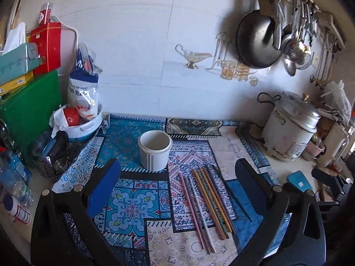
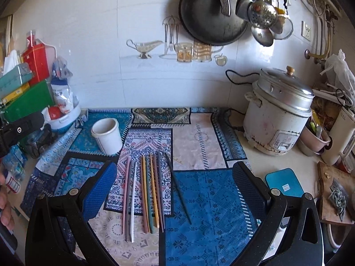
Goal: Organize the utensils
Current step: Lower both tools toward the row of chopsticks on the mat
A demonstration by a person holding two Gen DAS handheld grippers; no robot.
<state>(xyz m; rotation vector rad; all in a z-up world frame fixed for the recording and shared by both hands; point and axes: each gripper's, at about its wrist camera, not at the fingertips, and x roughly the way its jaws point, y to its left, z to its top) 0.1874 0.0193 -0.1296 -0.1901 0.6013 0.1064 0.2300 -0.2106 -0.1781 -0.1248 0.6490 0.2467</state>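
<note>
Several coloured chopsticks (image 1: 207,201) lie side by side on the patterned cloth; they show in the right wrist view too (image 2: 146,194). One dark chopstick (image 2: 178,187) lies apart to their right. An empty white cylindrical holder (image 1: 155,147) stands upright behind them, also in the right wrist view (image 2: 107,135). My left gripper (image 1: 177,190) is open and empty above the cloth, near the chopsticks. My right gripper (image 2: 174,196) is open and empty, hovering over the chopsticks.
A white rice cooker (image 2: 279,115) stands at the back right, a teal pad (image 2: 284,182) in front of it. Boxes, a bag and a bowl (image 1: 82,124) crowd the left. A metal basket (image 1: 53,155) sits left. A pan and ladles (image 2: 221,13) hang on the wall.
</note>
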